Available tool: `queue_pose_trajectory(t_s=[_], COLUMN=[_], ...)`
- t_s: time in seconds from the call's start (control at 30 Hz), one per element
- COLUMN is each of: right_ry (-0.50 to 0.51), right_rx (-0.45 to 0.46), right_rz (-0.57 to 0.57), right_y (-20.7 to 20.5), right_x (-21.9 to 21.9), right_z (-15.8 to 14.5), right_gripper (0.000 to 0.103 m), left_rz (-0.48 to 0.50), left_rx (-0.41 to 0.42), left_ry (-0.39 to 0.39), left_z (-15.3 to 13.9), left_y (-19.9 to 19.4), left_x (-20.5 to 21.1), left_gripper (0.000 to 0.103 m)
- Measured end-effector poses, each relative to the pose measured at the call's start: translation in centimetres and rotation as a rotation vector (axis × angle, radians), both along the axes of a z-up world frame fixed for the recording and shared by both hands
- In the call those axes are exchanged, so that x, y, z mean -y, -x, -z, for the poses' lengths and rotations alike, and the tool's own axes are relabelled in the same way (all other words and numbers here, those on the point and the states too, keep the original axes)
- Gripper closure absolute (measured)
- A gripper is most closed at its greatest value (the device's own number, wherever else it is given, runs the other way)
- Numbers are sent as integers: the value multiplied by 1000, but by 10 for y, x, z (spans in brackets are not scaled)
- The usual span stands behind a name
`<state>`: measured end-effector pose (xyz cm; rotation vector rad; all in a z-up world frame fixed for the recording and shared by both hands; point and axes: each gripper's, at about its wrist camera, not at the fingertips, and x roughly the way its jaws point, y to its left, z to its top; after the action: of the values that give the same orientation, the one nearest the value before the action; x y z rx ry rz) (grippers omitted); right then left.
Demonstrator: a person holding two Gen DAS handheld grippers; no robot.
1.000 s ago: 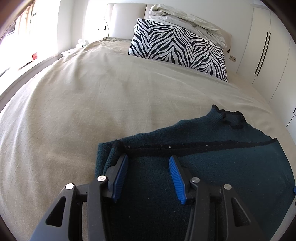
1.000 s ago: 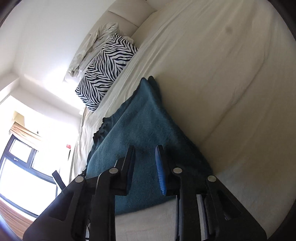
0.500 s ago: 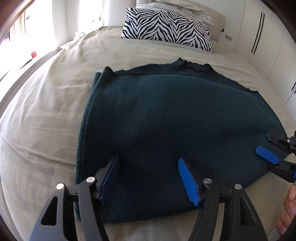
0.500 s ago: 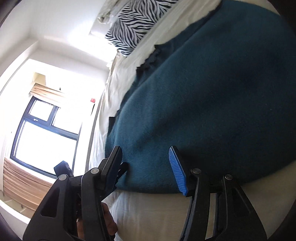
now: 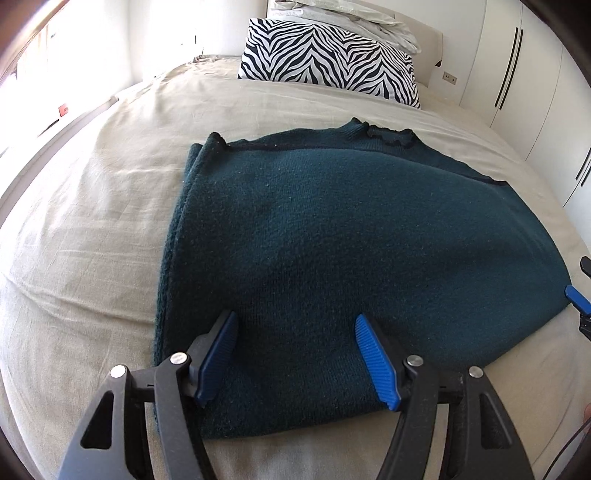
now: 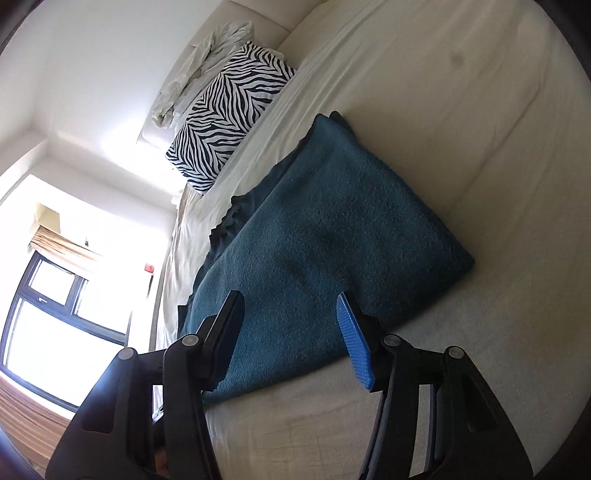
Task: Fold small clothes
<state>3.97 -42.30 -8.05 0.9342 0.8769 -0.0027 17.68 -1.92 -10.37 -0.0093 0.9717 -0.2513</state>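
The teal sweater [image 5: 332,258] is lying folded on the beige bedsheet [image 5: 92,221], near the foot edge closest to me, with its dark-trimmed neckline pointing toward the head of the bed. I am holding my left gripper [image 5: 295,354] just above its near hem, tilted downward, and its jaws are standing wide apart with nothing pinched between them; the blue ribbed pads [image 5: 373,362] are hovering over the knit, and I cannot tell whether the tips are brushing it. My right gripper [image 6: 291,332] is sitting at the sweater's [image 6: 325,251] right corner, and its jaws are opening at this moment, with the cloth lying under the gap but not being pressed by either pad. In the left wrist view only the tip of that right gripper [image 5: 580,299] is peeking in at the frame's right edge, just beside the sweater's corner.

Moving outward, the sweater's left side is showing a doubled edge where the layers are stacking. Beyond the garment, a zebra-striped pillow [image 5: 328,62] is resting at the head of the bed, and a crumpled white duvet [image 5: 343,14] is lying piled behind it. White wardrobe doors [image 5: 517,74] with dark handles are standing to the right, and a bright window [image 6: 55,314] is glaring on the left side of the room.
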Motion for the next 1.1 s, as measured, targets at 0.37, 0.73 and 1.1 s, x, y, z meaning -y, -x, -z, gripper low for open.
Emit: queue_pose_trajectory(t_s=[0.37,0.73,1.1], right_ry=[120,28,-128], right_rx=[62,34,-19], right_rz=[-273,-416,-489], right_y=[-44,-110,-164], right_x=[-102,-176,-219], right_z=[-37,-15,22], right_gripper=[51,51,51], left_rz=[-164,-114,-95], left_rx=[-27,-268,-407], left_ry=[337,625,758], left_z=[-28,14,26], left_y=[10,-30,-50], left_x=[-110,-122,-120], left_gripper=[33,35,42])
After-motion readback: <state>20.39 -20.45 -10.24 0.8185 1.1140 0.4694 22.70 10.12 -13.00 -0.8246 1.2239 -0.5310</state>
